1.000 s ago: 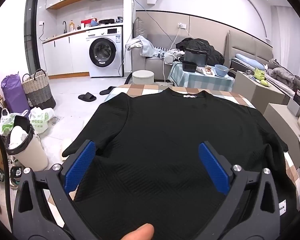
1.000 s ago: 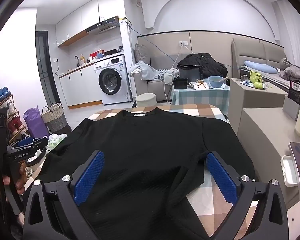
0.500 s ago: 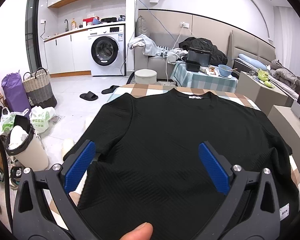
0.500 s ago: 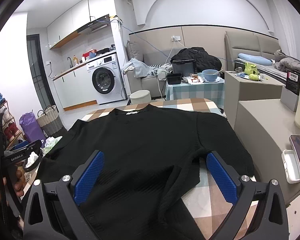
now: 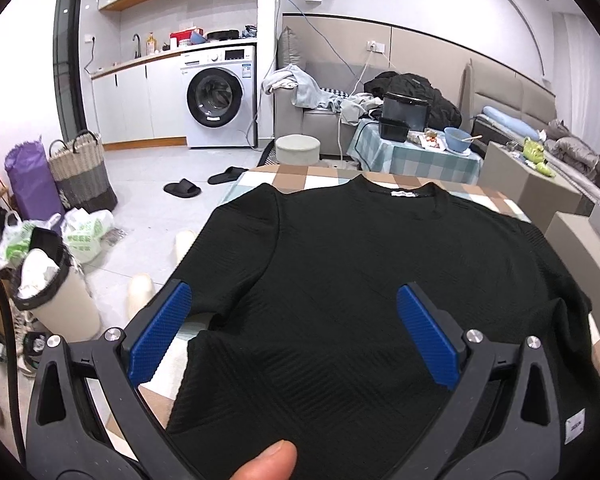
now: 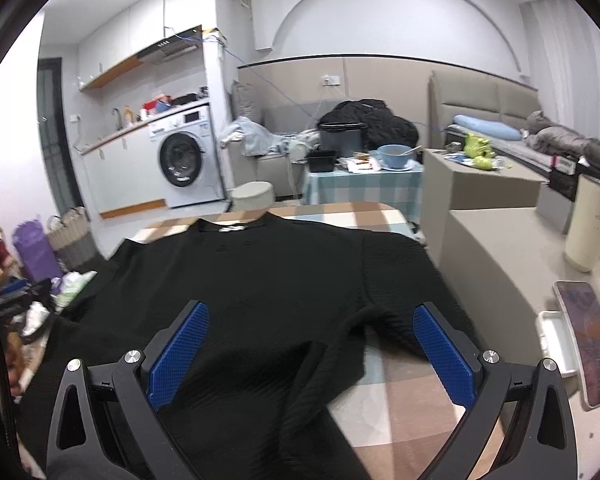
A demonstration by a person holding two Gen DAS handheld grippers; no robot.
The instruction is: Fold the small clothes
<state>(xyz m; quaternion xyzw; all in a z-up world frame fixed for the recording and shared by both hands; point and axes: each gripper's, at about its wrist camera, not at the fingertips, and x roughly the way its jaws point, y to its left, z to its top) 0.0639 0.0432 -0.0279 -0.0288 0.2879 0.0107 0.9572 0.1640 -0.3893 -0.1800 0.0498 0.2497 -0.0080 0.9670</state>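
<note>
Spread flat over the checked brown, white and teal cloth-covered tabletop point(image 5: 296, 176): a black, textured knit, short-sleeved top point(image 5: 360, 280), collar and white neck label at 12 o'clock, hem toward 6 o'clock, so long axis running straight away from both cameras. Sleeves out toward 9 and 3 o'clock, the left one draping over the tabletop edge, the right one lying rumpled on the cloth with a raised fold near the armpit. Above the lower left body of the top, the left hand-held gripper point(image 5: 294, 334), blue pads spread wide, nothing between them; armpit and side seam just beside its pad at 9 o'clock; a thumb tip visible at the bottom edge. Above the lower right body, the right hand-held gripper point(image 6: 312, 346), equally wide apart and empty, with the right sleeve's edge and bare checked cloth near its pad at 3 o'clock. Not yet folded, by the look of it; judged to be the start, with each side seam or sleeve nearest its own gripper, the left for the 9 o'clock side, the right for the 3 o'clock side. Likely snag: the bunched right sleeve doubling under if pinched too far in.
</note>
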